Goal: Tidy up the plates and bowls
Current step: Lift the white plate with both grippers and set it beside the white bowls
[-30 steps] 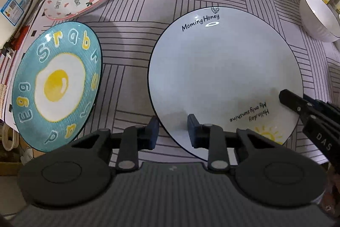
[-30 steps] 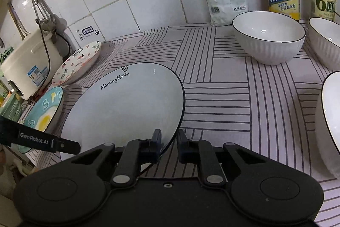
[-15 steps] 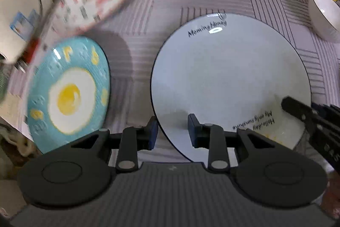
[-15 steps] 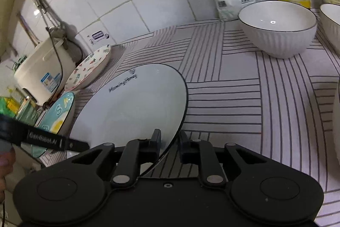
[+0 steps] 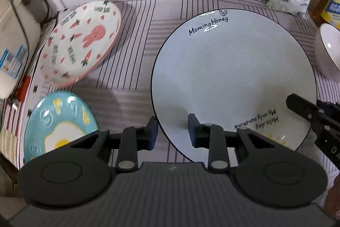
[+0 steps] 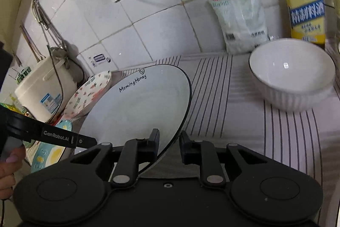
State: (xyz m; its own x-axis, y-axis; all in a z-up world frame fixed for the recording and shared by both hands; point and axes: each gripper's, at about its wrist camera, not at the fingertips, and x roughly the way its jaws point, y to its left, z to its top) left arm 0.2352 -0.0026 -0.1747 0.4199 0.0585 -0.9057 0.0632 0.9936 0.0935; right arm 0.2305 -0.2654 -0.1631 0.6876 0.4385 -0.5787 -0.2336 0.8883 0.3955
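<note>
A large white plate [image 5: 233,78] with a black rim and the words "Morning Honey" is held off the striped counter, tilted. My left gripper [image 5: 172,131] is shut on its near left rim, one pad above and one below. My right gripper [image 6: 170,140] is shut on the plate's [image 6: 138,107] right rim. The right gripper's finger [image 5: 314,118] shows at the right edge of the left wrist view. A pink bunny plate [image 5: 82,42] leans near the back wall. A blue fried-egg plate [image 5: 57,124] lies at the counter's left edge.
A white ribbed bowl [image 6: 291,78] stands right of the plate. Behind it are a yellow-labelled bottle [image 6: 303,3] and a white bag [image 6: 242,20] against the tiled wall. A cream rice cooker [image 6: 44,88] stands at the far left. A person's hand [image 6: 8,165] holds the left gripper.
Both grippers have carried the white plate toward the back wall. The tiled wall has come into the left wrist view, and the egg and bunny plates have slid lower in it.
</note>
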